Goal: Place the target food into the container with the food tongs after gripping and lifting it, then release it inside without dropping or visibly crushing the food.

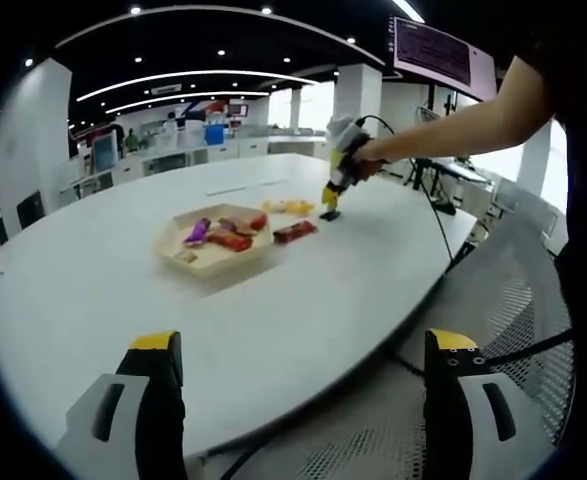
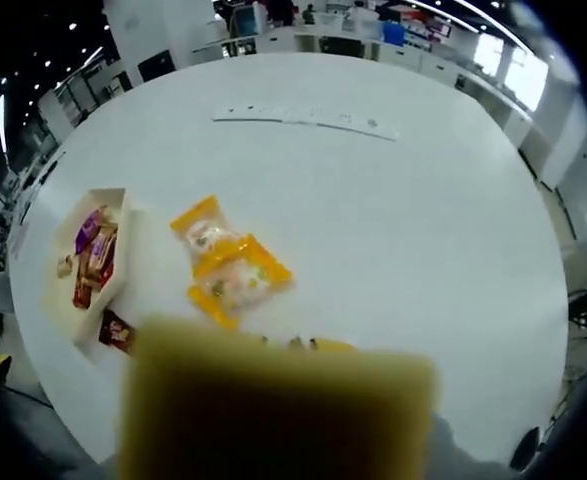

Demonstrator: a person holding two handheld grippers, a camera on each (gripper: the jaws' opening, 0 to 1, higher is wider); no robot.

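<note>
A shallow tan container (image 1: 201, 262) sits mid-table with several snack packets in it. Just right of it lies a red packet (image 1: 295, 231), and yellow packets (image 1: 291, 207) lie beyond that. A person's hand holds my right gripper (image 1: 329, 212) tip-down over the table beside the yellow packets; its jaws are too small here to read. From above, the right gripper view looks down on the container (image 2: 123, 262), two yellow packets (image 2: 235, 282) and the red packet (image 2: 116, 331). A blurred tan block (image 2: 273, 405) close to the lens hides that gripper's jaws. My left gripper (image 1: 305, 340) stands wide open, holding nothing, near the table's front edge.
The white oval table (image 1: 93, 280) has bare surface all around the container. A mesh chair (image 1: 518, 290) stands at its right edge, with a cable trailing past it. Desks, pillars and screens fill the far background. A pale strip (image 2: 303, 120) lies on the far tabletop.
</note>
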